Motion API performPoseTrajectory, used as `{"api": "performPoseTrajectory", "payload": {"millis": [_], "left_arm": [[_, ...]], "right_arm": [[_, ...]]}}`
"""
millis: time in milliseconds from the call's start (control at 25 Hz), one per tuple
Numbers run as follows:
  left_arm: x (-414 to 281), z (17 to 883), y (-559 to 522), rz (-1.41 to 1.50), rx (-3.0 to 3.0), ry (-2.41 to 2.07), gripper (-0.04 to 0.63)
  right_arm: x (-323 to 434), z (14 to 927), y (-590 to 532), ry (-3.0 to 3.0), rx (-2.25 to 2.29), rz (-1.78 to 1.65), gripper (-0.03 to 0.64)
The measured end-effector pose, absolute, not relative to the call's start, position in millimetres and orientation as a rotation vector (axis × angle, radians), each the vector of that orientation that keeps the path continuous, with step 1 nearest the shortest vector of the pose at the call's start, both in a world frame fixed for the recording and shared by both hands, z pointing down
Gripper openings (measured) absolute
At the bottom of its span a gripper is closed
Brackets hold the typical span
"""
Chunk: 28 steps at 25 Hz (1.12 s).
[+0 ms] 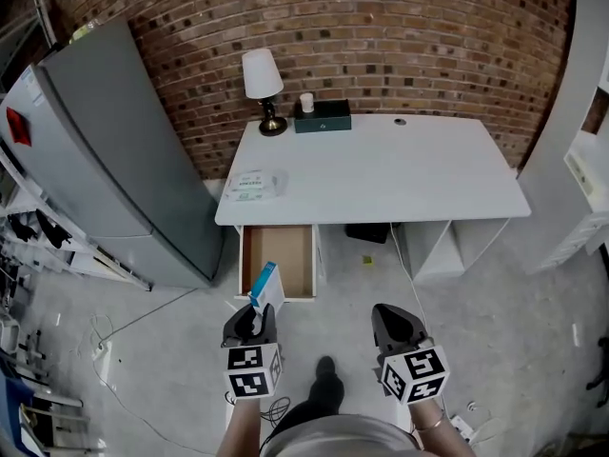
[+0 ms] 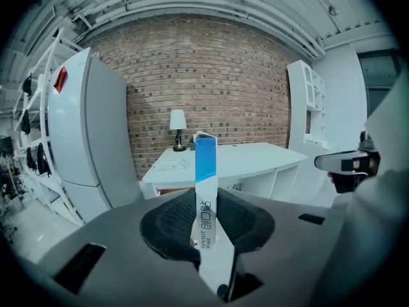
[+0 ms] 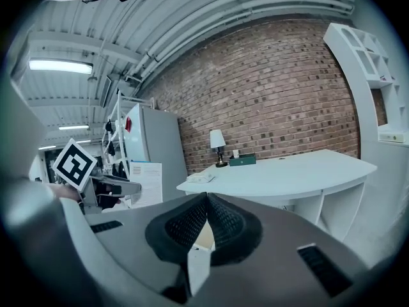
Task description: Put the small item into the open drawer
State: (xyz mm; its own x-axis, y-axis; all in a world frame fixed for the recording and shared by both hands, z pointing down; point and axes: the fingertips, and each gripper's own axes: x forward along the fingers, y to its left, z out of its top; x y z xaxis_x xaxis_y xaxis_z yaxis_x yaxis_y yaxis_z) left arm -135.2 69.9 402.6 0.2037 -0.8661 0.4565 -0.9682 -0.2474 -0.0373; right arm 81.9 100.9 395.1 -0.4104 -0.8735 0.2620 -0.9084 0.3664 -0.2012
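Observation:
A small blue-and-white box stands upright between the jaws of my left gripper, which is shut on its lower part. In the left gripper view the box rises out of the left gripper, its blue top above the pads. The open drawer, wooden inside, sticks out under the left end of the white desk, just beyond the box. My right gripper hangs to the right at the same height. Its jaws meet at the tips with nothing between them in the right gripper view.
A lamp, a dark green box and a flat packet lie on the desk. A grey fridge stands left of the drawer, a white shelf unit at the right. Cables trail on the floor.

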Motion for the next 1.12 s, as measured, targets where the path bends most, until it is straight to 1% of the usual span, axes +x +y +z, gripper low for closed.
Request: {"api": "performPoseTrajectory", "payload": {"millis": [240,480,1120], "left_arm": [[-167,407,-10,0.557,2.219,-1.728,0.109],[-191,415,-64,0.542,2.224,-1.705,0.109],[-197,456,-140,0.603,2.172,-1.658,0.109]], "right_arm": [[49,393,17,-2.492,1.648,0.486,0.006],[24,394,-35,-2.479,1.660,0.488,0.006],[19,417,-111,-2.437,1.666,0.543,0.006]]}}
